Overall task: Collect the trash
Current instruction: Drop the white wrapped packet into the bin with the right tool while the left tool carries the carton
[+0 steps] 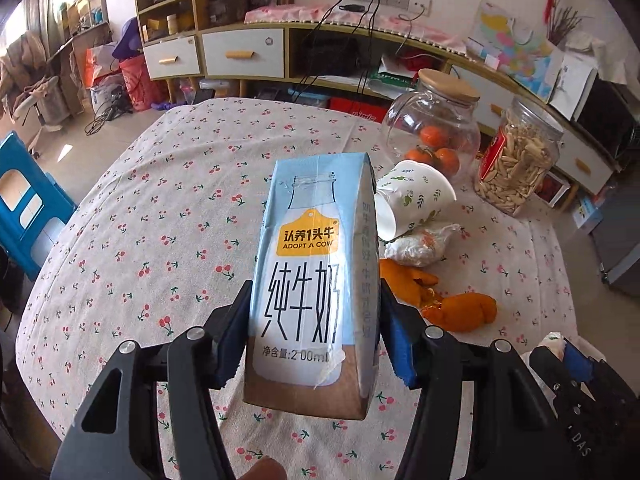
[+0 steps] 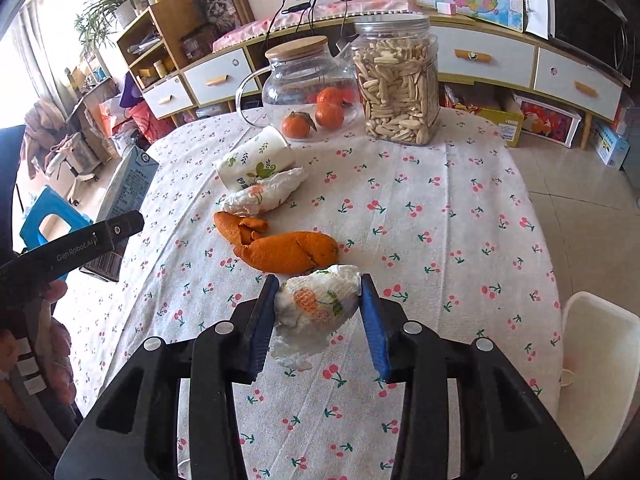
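- Left wrist view: the left gripper (image 1: pixel 316 336) clamps the pale-blue cardboard milk carton (image 1: pixel 316 280) above the cherry-print tablecloth (image 1: pixel 120 240); held low, it could tip out.
- The right gripper (image 2: pixel 318 316) pinches a crumpled white printed tissue (image 2: pixel 316 308), lifted just beside the orange peel (image 2: pixel 292 254); soft paper may slip free.

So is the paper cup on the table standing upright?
No, the paper cup lies tipped on its side on the tablecloth, beside a crumpled tissue.

A glass jar of tangerines (image 2: pixel 298 92) stands beside a seed jar (image 2: pixel 396 80) on the cherry-print tablecloth (image 2: pixel 460 220)
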{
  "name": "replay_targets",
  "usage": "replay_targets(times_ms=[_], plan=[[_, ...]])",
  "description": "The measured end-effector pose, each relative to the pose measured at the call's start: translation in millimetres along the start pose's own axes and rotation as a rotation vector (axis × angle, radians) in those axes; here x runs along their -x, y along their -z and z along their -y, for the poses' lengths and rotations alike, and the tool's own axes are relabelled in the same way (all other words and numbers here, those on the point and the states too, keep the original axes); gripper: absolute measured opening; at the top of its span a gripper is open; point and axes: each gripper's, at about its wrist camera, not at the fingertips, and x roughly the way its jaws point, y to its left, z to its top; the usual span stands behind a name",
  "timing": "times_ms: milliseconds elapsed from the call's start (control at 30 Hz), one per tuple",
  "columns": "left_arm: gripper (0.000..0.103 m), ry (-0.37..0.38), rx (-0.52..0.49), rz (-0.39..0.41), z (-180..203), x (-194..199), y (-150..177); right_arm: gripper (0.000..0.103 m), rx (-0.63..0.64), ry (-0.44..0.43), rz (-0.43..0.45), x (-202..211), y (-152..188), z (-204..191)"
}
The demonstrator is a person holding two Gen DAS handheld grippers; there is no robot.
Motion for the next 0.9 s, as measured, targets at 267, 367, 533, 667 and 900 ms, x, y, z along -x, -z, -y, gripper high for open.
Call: replay_targets(times_ms=[267,367,533,667,900], plan=[[0.058,0.028,-0.054,0.032,31,13,12,0.039,-0.033,0.075,0.082,27,-5,28],[0.058,0.036,-0.083,0.038,44,15,15,0.039,-0.045,0.105,0.103,35,-6,40],[0.058,0.063,-0.108,0.042,63,16,18,0.039,-0.071,0.154,0.131,46,-5,61],[0.058,0.088,-0.132,0.046,81,19,21,0.039,-0.101,0.203,0.151,57,-1,80],[0.058,0.126,-0.184,0.051,117,22,29,0.039,-0.164,0.299,0.182,76,5,118]])
